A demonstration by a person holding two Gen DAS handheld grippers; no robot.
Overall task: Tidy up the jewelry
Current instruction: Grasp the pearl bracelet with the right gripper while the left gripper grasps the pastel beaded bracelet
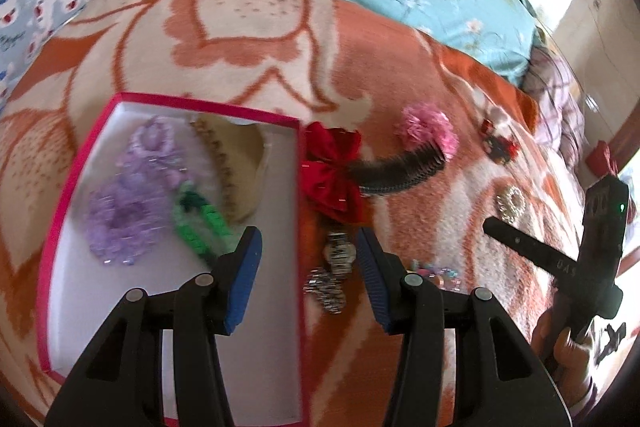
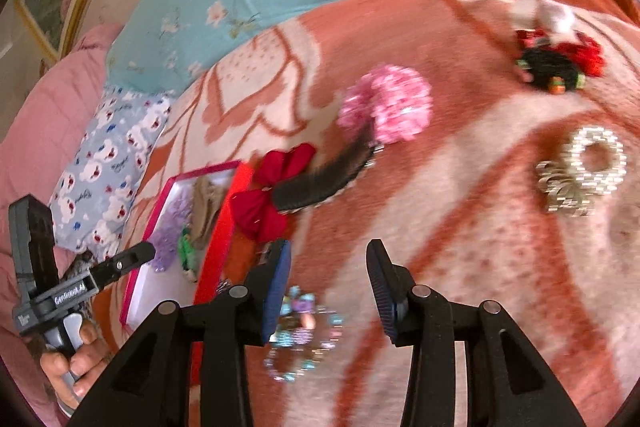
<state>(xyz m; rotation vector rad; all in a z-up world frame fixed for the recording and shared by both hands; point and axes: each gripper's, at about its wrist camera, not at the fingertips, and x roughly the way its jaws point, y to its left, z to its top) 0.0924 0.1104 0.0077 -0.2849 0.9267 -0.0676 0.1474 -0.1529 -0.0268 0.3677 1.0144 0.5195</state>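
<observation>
The pink-rimmed box lies on the bed blanket and holds purple beads, a green piece and a beige claw clip. Just beside its wall lie a red bow, a black comb and a watch. A bead bracelet lies under the right gripper. Both the left gripper and the right have their jaws spread, empty.

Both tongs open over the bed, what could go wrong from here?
1. The watch lies close beside the box wall; the left tongs straddle both and may nudge the box.
2. The bead bracelet sits near one pad of the right tongs, so a close may miss.
3. Soft blanket: pads may pinch fabric.
</observation>
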